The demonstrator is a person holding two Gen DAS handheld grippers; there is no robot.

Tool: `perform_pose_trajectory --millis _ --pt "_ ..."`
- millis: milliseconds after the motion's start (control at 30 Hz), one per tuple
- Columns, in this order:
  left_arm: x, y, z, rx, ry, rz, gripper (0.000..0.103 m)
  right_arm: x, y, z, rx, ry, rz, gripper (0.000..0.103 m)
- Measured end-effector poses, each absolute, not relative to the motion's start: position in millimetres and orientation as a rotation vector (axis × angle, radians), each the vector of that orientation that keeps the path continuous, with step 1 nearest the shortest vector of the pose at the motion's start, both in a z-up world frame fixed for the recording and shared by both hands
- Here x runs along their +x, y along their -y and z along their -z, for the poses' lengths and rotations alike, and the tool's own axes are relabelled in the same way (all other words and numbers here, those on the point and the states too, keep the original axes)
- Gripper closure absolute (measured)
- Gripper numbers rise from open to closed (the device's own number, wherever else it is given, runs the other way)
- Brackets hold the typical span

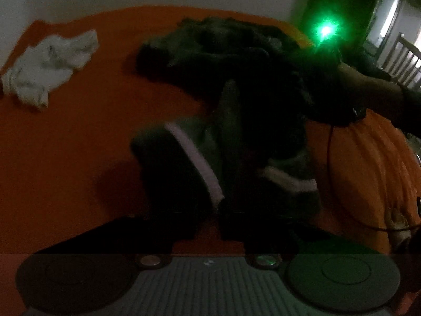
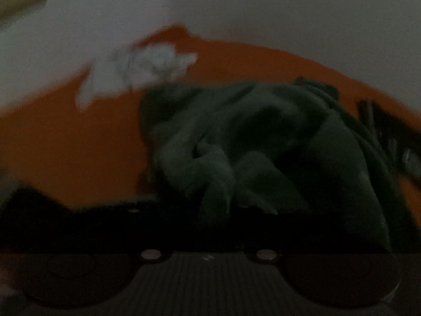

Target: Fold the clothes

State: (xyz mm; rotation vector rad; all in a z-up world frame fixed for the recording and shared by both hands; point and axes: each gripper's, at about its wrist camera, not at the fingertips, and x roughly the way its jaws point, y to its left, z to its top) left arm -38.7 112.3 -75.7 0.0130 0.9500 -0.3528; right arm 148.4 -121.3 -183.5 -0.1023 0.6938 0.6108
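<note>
Clearly we have barely begun: the dark green garment (image 2: 263, 142) lies crumpled on the orange surface (image 1: 79, 131), the white cloth (image 1: 50, 68) is unfolded, the right tool (image 2: 210, 210) pinches green fabric, and the left tool's (image 1: 208, 226) state we cannot tell.

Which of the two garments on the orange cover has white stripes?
The dark green garment in the middle; the crumpled white cloth at the far left is plain.

Open orange surface (image 1: 79, 137) left of dark green garment (image 1: 236, 84), crumpled white cloth (image 1: 50, 68) at far left, wall behind.
</note>
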Motion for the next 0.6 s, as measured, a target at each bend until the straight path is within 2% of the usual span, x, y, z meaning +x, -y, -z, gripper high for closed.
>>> perform_pose_trajectory --millis 33,133,167,200,233,267,333,433,600 --pt "-32 -118 68 -0.006 -0.926 0.343 0.058 145 132 174 -0.055 -0.685 -0.628 0.087" --pt "-8 -134 34 -0.038 -0.817 0.329 0.053 127 174 133 0.106 -0.614 -0.697 0.087" --pt "2 -138 23 -0.027 -0.779 0.316 0.042 118 194 117 0.169 -0.586 -0.713 0.087" --pt "15 -139 15 -0.008 -0.747 0.306 0.035 110 215 101 0.235 -0.555 -0.717 0.087" --pt "32 -138 12 0.004 -0.723 0.307 0.022 104 235 85 0.289 -0.531 -0.723 0.087" --pt "48 -137 8 0.016 -0.699 0.308 0.018 98 253 71 0.320 -0.509 -0.729 0.087" --pt "85 -132 12 0.015 -0.699 0.326 0.019 87 283 46 0.322 -0.481 -0.703 0.087" --pt "132 -106 36 0.087 -0.712 0.335 0.032 74 322 24 0.302 -0.467 -0.655 0.087" --pt "141 -44 77 0.522 -0.610 0.400 0.032 70 386 37 0.200 -0.575 -0.445 0.086"
